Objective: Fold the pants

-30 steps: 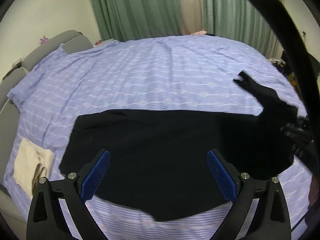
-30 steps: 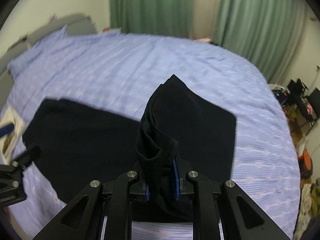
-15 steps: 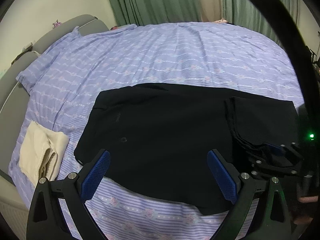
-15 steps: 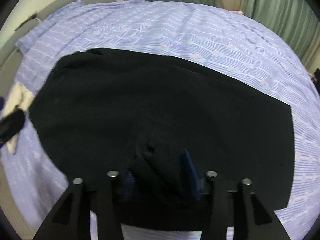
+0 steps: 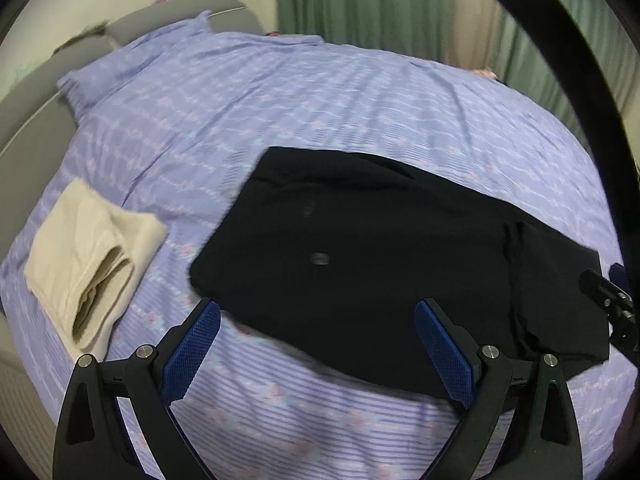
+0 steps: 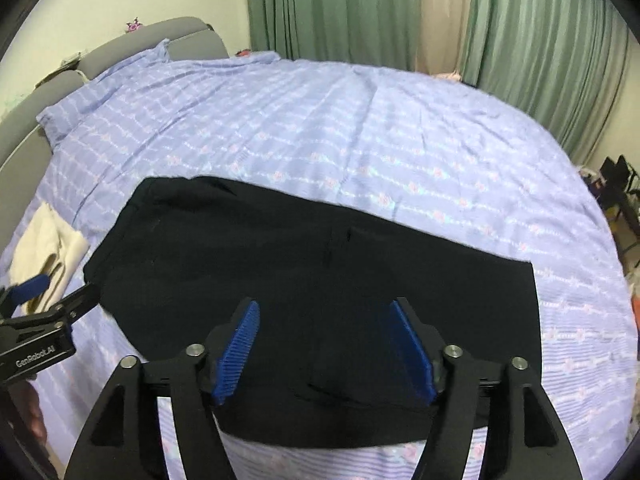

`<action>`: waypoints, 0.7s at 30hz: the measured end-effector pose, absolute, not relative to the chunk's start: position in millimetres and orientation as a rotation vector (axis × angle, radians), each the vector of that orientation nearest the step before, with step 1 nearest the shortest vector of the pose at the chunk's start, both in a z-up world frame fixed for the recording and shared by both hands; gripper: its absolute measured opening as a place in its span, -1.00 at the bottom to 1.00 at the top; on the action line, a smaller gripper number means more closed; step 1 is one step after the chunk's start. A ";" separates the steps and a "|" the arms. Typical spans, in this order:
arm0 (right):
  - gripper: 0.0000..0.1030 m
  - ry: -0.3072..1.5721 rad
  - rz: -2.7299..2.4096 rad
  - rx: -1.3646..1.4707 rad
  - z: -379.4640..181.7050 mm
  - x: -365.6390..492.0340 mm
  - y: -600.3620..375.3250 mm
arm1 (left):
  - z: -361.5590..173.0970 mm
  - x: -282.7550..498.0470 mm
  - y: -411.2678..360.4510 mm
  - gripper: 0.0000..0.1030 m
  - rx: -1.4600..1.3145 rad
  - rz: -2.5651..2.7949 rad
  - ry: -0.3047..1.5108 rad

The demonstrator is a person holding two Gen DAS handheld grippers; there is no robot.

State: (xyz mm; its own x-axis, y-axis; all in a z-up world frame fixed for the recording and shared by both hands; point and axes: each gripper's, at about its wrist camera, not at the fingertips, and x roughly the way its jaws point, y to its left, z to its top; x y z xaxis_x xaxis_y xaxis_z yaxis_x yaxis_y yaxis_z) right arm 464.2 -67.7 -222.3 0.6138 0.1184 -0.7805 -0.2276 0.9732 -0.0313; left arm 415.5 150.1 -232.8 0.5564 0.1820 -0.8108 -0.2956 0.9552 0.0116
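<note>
The black pants (image 5: 360,256) lie flat on the purple striped bedsheet (image 5: 280,112), with the leg end folded over onto the right part. A small round button shows on them. My left gripper (image 5: 318,344) is open and empty, just above the pants' near edge. My right gripper (image 6: 324,344) is open and empty, over the folded-over layer of the pants (image 6: 320,264) near their front edge. The right gripper also shows at the right edge of the left wrist view (image 5: 612,300), and the left gripper at the left edge of the right wrist view (image 6: 40,308).
A folded cream garment (image 5: 88,260) lies on the bed left of the pants, also in the right wrist view (image 6: 44,256). A grey headboard (image 6: 120,44) stands at the far left, green curtains (image 6: 340,8) behind. Clutter sits on the floor past the bed's right side (image 6: 616,184).
My right gripper carried the pants' leg end over, laid it down on the pants and opened, letting go. My left gripper stayed open and shifted left along the pants.
</note>
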 end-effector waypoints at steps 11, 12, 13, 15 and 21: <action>0.43 0.898 0.213 -0.163 -271.9 473.1 27.9 | -307.7 421.1 240.0 0.94 -0.297 0.185 0.927; 0.43 0.897 0.214 -0.170 -277.3 472.4 33.4 | -314.7 421.0 244.3 0.93 -0.316 0.178 0.930; 0.43 0.896 0.216 -0.177 -281.9 471.9 38.5 | -324.2 420.1 251.4 0.92 -0.358 0.162 0.936; 0.43 0.894 0.224 -0.188 -292.5 469.7 48.0 | -337.9 417.9 261.7 0.82 -0.430 0.139 0.935; 0.43 0.932 0.225 -0.136 -310.4 470.9 53.2 | -373.3 421.7 290.2 0.49 -0.659 0.081 0.911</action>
